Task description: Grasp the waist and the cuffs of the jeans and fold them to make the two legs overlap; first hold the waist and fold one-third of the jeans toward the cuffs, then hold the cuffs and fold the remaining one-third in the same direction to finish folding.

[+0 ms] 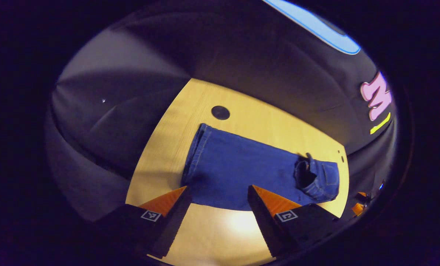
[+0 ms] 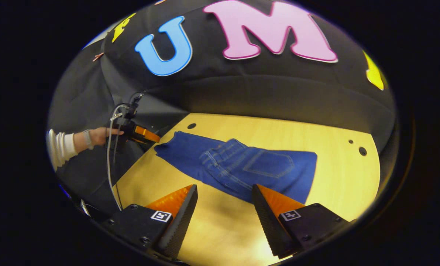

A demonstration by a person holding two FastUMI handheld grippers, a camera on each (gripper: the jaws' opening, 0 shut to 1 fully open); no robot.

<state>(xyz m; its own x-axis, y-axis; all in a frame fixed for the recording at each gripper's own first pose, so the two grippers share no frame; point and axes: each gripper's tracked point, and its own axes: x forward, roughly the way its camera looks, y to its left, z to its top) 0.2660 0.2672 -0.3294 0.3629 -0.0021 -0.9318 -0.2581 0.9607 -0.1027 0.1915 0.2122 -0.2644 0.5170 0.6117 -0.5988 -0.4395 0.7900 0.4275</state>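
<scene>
Blue jeans (image 1: 238, 173) lie flat on the yellow wooden table (image 1: 223, 229), one leg over the other. In the left gripper view the cuffs (image 1: 196, 155) are at the left and the waist (image 1: 321, 179) at the right. My left gripper (image 1: 218, 187) hovers open over the near edge of the legs, holding nothing. In the right gripper view the jeans (image 2: 238, 166) show a back pocket (image 2: 268, 164), with the waist edge (image 2: 310, 173) at the right. My right gripper (image 2: 224, 186) is open just above the jeans' near edge. The left gripper (image 2: 146, 135), held by a hand (image 2: 100, 136), is near the cuff end.
The table has round holes (image 1: 220, 112) (image 2: 363, 150) near its corners. Black cloth walls close in the far sides of the table. A cable (image 2: 111, 155) hangs from the left gripper. Bare tabletop (image 2: 345, 184) lies beyond the waist and in front of the jeans.
</scene>
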